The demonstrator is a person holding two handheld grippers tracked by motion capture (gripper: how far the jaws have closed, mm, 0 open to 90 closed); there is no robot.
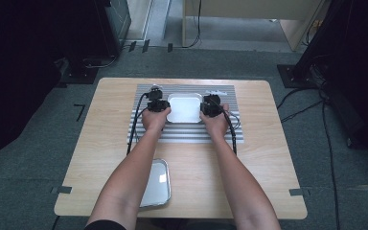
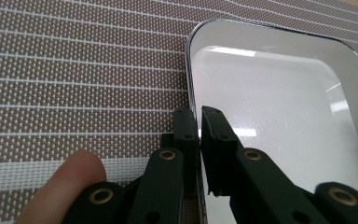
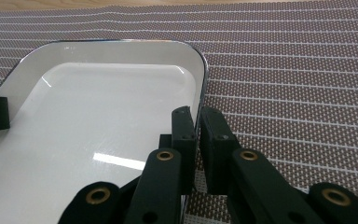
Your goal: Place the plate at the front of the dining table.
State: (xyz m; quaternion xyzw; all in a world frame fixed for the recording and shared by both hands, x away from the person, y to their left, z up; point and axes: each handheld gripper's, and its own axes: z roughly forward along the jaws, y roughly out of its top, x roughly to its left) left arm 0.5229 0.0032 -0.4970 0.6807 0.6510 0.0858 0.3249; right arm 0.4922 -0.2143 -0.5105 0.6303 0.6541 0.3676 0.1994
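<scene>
While the white tray (image 1: 184,108) lies on the striped mat (image 1: 187,132), our left gripper (image 2: 199,125) and right gripper (image 3: 198,125) pinch its opposite rims. We judge it stiff, light and glossy-slick, so those thin rims are the hold.

the person's forearms are bare up from the bottom of the high view, with a strip of dark sleeve or shirt at the lower left edge. each hand carries a chunky black gripper, the left gripper (image 1: 159,103) and the right gripper (image 1: 208,106), each trailing a black cable (image 1: 133,129) that loops along the forearm. in the left gripper view the 2 jaws are matte black, flat-sided blocks on angular black link arms, pinned with round brass-coloured rivets and small dark screw heads. a fingertip (image 2: 70,186) shows at the lower left there.
</scene>
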